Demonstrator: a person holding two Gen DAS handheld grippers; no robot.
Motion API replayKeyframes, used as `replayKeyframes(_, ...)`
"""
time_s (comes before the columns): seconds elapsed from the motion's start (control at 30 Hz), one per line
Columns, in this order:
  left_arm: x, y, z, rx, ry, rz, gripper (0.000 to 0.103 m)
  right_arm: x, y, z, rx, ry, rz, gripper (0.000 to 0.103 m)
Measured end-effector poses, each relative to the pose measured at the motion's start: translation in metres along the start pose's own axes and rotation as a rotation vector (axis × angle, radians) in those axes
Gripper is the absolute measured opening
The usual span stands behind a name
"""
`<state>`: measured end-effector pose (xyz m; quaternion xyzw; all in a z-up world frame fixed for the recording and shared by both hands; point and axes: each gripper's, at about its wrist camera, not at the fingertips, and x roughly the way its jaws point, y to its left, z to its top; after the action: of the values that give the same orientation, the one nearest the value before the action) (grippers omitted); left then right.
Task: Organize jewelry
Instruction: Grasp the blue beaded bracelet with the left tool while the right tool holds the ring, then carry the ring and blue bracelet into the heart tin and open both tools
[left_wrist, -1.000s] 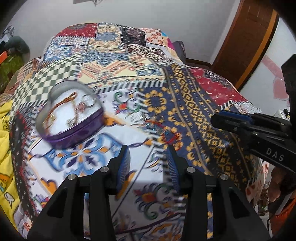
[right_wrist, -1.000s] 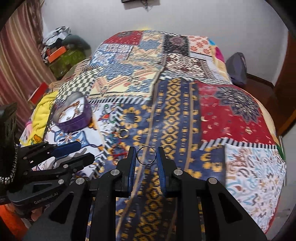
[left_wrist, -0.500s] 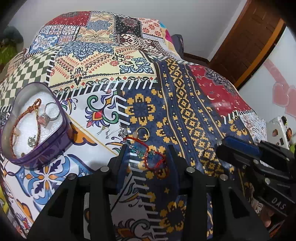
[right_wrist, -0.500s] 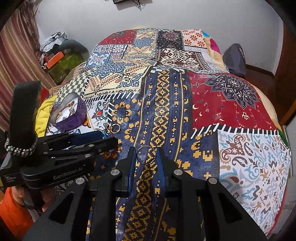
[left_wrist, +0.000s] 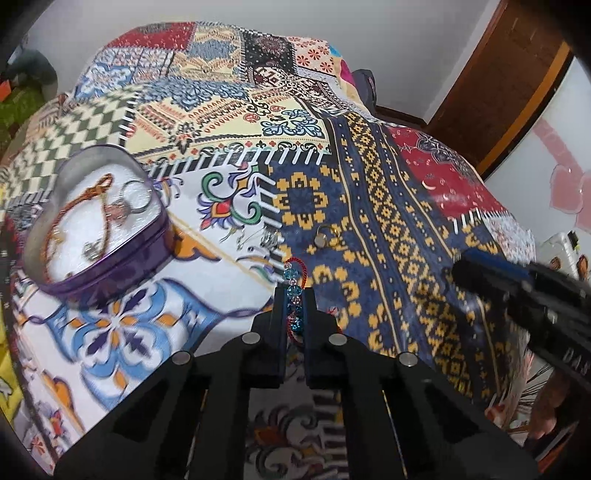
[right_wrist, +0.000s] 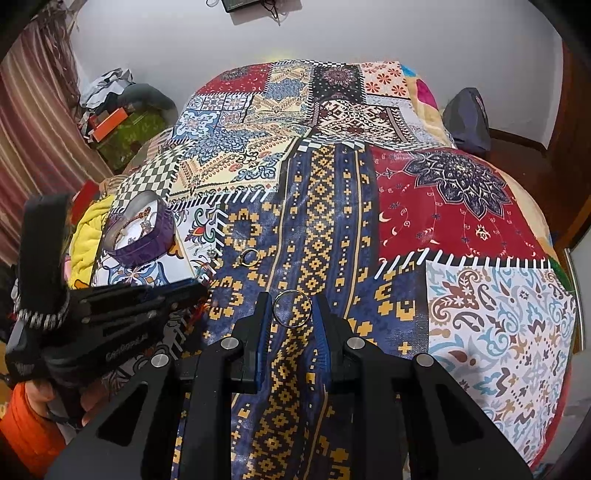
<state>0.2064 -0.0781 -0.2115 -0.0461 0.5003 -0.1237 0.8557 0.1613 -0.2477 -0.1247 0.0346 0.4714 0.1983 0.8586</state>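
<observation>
My left gripper is shut on a red-cord bracelet with blue beads, low over the patchwork bedspread. A purple heart-shaped tin lies to its upper left, holding an orange cord bracelet and rings. A gold ring and a small silver piece lie on the cover just beyond the bracelet. My right gripper is shut on a silver ring, held above the blue and yellow strip. The tin and gold ring also show in the right wrist view, with the left gripper at left.
The bedspread covers the whole bed. A yellow cloth lies by the tin at the bed's left edge. Clutter sits on the floor far left, a dark bag far right. A wooden door stands at the right.
My left gripper has closed on the beaded bracelet, which lay between its open fingers half a second ago. My right gripper has kept hold of the silver ring.
</observation>
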Motion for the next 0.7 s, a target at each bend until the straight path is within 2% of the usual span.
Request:
replayKeyframes(0.23,-0.041,0.002,-0.011,0.029,-0.083,0.06,0.005,-0.005,0.013,0.009,-0.021,-0.022,0.011,0.02)
replayKeyframes(0.43,-0.08,0.013,-0.003,0.021,-0.187,0.087,0.005,-0.008,0.031,0.021,-0.04,-0.057,0.042,0.02)
replayKeyframes(0.7,-0.111,0.034,0.013,-0.008,-0.271,0.123,0.005,-0.002,0.072,0.038,-0.123,-0.077,0.076,0.02)
